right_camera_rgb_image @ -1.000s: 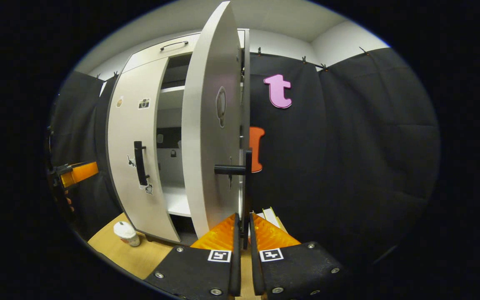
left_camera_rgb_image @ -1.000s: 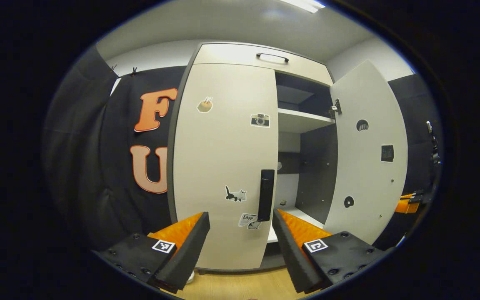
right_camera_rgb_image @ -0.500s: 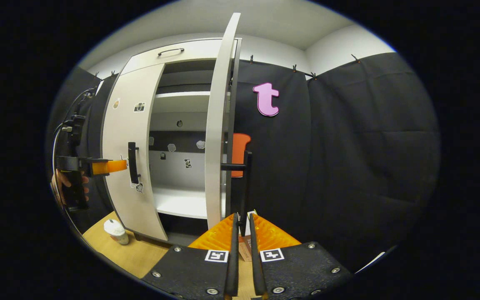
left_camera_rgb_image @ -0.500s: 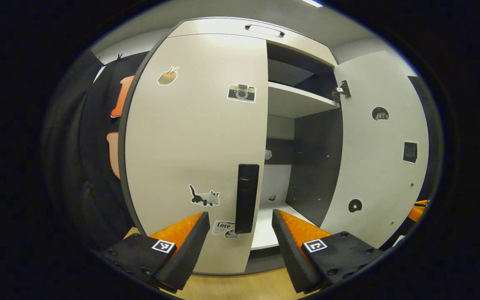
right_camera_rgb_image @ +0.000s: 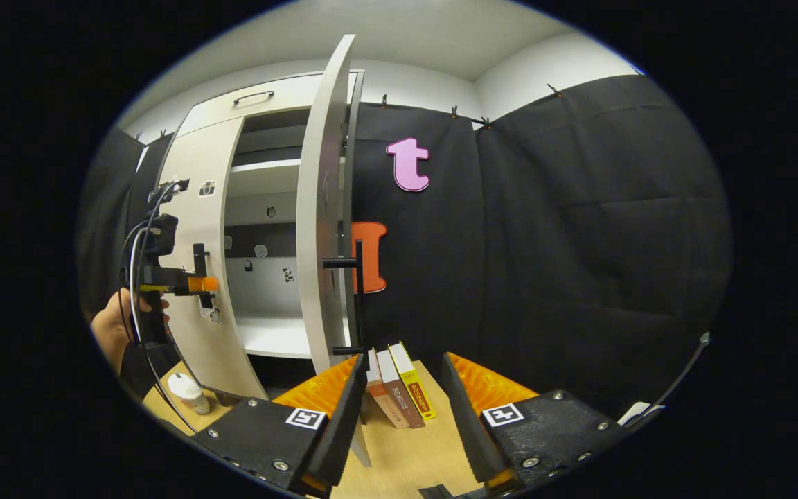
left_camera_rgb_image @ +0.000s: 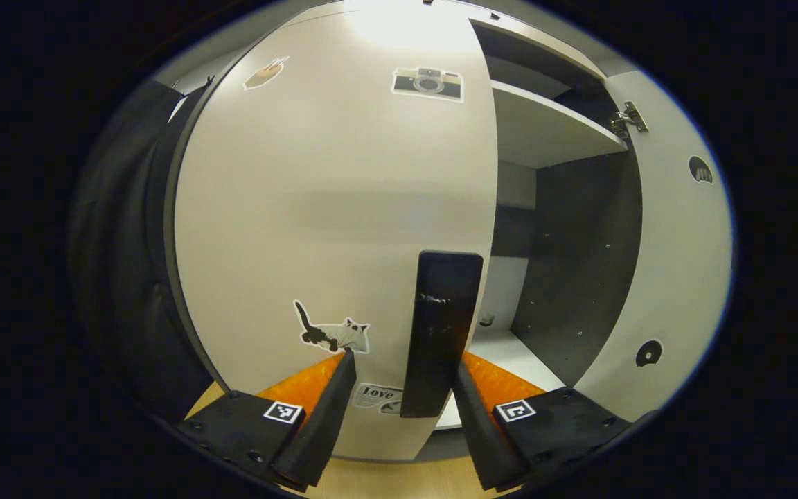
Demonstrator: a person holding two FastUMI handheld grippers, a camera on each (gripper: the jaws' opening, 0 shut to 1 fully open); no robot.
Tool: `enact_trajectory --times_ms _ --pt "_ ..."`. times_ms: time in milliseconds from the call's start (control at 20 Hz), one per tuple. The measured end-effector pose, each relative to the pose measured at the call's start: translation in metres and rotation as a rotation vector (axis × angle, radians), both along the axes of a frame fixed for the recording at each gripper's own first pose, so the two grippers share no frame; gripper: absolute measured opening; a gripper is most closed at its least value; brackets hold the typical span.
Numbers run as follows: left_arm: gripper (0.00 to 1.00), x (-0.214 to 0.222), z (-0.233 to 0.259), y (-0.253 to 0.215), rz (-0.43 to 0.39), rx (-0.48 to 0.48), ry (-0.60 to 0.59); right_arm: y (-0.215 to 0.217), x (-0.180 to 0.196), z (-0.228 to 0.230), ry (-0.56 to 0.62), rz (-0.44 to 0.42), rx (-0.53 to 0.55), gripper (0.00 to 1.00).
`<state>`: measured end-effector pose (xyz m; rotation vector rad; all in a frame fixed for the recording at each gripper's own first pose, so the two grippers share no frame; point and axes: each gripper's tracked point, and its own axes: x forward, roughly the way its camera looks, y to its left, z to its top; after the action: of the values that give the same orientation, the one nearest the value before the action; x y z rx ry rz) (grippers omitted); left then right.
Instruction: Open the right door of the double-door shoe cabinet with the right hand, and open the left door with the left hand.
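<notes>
Two doors of the shoe cabinet (right_camera_rgb_image: 260,111) stand in different states. Its right door (right_camera_rgb_image: 319,208) is swung wide open, seen nearly edge-on in the right gripper view, its black bar handle (right_camera_rgb_image: 356,294) on the far face. Its left door (left_camera_rgb_image: 330,208) is closed flush against the cabinet front.

From the left gripper view, close to the left door: a camera sticker (left_camera_rgb_image: 427,82) high up, a cat sticker (left_camera_rgb_image: 333,333) low down, and the door's black handle (left_camera_rgb_image: 439,333) beside the door's free edge. To the right of that handle, the open compartment shows a pale shelf (left_camera_rgb_image: 544,132), a dark side wall and a hinge (left_camera_rgb_image: 626,119) on the inner face of the open door.

From the right gripper view, standing back from the cabinet: three books (right_camera_rgb_image: 397,384) stand on the wooden floor (right_camera_rgb_image: 406,450) just below the open door's handle, and a lidded paper cup (right_camera_rgb_image: 185,391) sits on the floor in front of the left door. A hand (right_camera_rgb_image: 118,326) holds the left gripper (right_camera_rgb_image: 201,284) at the left door's handle.

Left gripper (left_camera_rgb_image: 399,388): jaws spread wide, the lower part of the left door's handle lying between the fingers. Whether the right-hand finger touches the handle I cannot tell; the other stands clear of it.

Right gripper (right_camera_rgb_image: 399,395): jaws released and wide apart, grasping nothing, just short of the open door's handle.
</notes>
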<state>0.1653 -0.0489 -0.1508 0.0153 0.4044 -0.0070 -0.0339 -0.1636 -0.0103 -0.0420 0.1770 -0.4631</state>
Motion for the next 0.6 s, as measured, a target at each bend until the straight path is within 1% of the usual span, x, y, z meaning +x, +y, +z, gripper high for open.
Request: enact_trajectory --times_ms 50,100,150,200,250,300,350,400,450,500,550,600 --pt "0.86 0.002 0.002 -0.001 0.002 0.011 -0.019 -0.001 -0.003 -0.002 0.001 -0.003 0.003 0.72" --pt "0.86 -0.001 0.003 -0.003 0.000 0.021 -0.026 -0.003 -0.006 -0.004 0.002 -0.009 0.002 0.79" --pt "0.82 0.001 0.003 -0.007 -0.002 0.014 -0.036 -0.004 -0.007 -0.004 0.002 -0.010 0.002 0.75" --pt "0.78 0.002 0.002 -0.013 -0.010 -0.001 -0.035 -0.003 -0.007 -0.003 0.001 -0.009 0.002 0.75" --pt "0.60 0.002 0.002 -0.018 -0.019 -0.005 -0.042 -0.002 -0.006 -0.003 0.001 0.000 0.002 0.76" --pt "0.49 0.001 0.002 -0.019 -0.017 0.017 -0.047 0.001 -0.006 -0.007 0.011 0.012 0.002 0.76" --pt "0.41 0.000 0.003 -0.018 -0.022 0.033 -0.050 0.004 -0.009 -0.013 0.032 0.020 0.002 0.75" --pt "0.40 0.000 0.001 -0.018 -0.026 0.037 -0.047 0.008 -0.010 -0.017 0.042 0.030 -0.002 0.75" --pt "0.36 -0.001 0.002 -0.018 -0.035 0.029 -0.045 0.012 -0.008 -0.019 0.047 0.044 -0.004 0.77" --pt "0.35 -0.001 0.001 -0.017 -0.038 0.009 -0.039 0.017 -0.006 -0.019 0.046 0.060 -0.004 0.77" --pt "0.31 -0.003 0.001 -0.017 -0.034 -0.013 -0.035 0.019 -0.004 -0.019 0.044 0.073 -0.003 0.77" --pt "0.31 -0.004 0.001 -0.016 -0.033 -0.026 -0.034 0.021 -0.003 -0.017 0.040 0.086 0.000 0.77"
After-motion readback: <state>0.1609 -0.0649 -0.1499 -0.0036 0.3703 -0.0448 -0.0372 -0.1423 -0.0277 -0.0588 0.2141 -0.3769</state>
